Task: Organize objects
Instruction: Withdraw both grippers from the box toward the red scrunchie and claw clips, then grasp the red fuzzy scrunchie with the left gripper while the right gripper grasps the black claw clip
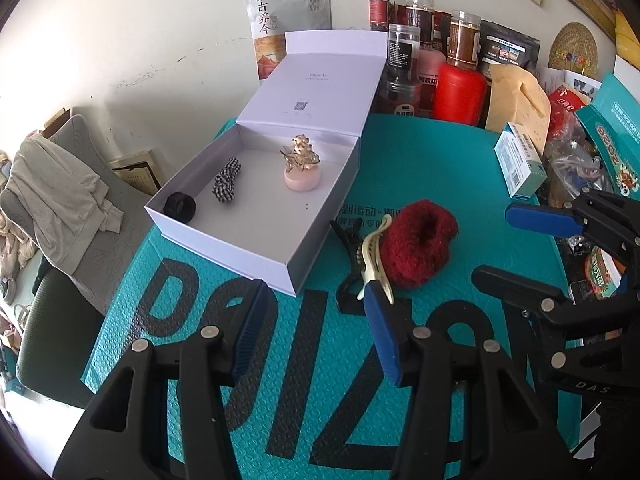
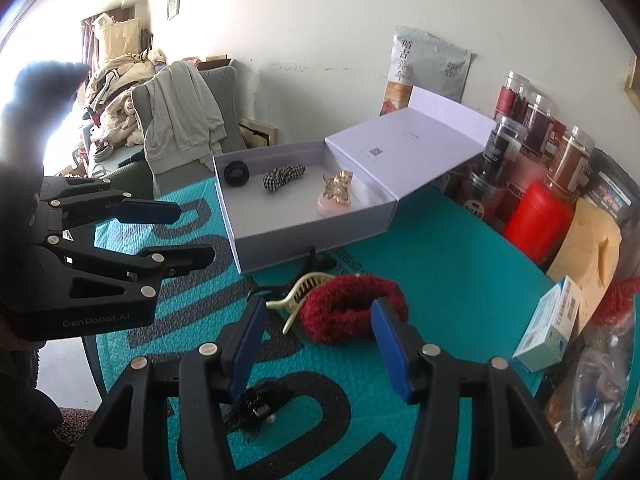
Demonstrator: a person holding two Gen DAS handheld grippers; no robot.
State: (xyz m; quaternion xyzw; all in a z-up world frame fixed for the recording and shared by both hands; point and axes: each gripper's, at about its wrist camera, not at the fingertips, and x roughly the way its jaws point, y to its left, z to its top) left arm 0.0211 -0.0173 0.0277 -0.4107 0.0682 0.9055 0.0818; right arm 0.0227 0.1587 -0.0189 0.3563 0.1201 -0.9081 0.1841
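Observation:
An open white box (image 1: 224, 236) (image 2: 304, 240) sits on the teal mat and holds a black ring (image 1: 179, 207) (image 2: 236, 173), a checked scrunchie (image 1: 226, 179) (image 2: 283, 175) and a pink jar with a gold clip on top (image 1: 302, 168) (image 2: 336, 196). Beside the box lie a red fuzzy scrunchie (image 1: 416, 246) (image 2: 352, 312), a cream claw clip (image 1: 374, 258) (image 2: 300, 292) and a black clip (image 1: 348, 248). My left gripper (image 1: 316, 320) (image 2: 188, 236) is open and empty, near the clips. My right gripper (image 2: 316, 336) (image 1: 508, 248) is open and empty, just before the red scrunchie. A black lace item (image 2: 256, 404) lies under it.
Jars (image 1: 416, 44), a red canister (image 1: 460, 92) (image 2: 536, 220), bags and a small carton (image 1: 520, 160) (image 2: 552, 328) crowd the back and right of the table. A chair with clothes (image 1: 60, 200) (image 2: 180, 116) stands off the left edge.

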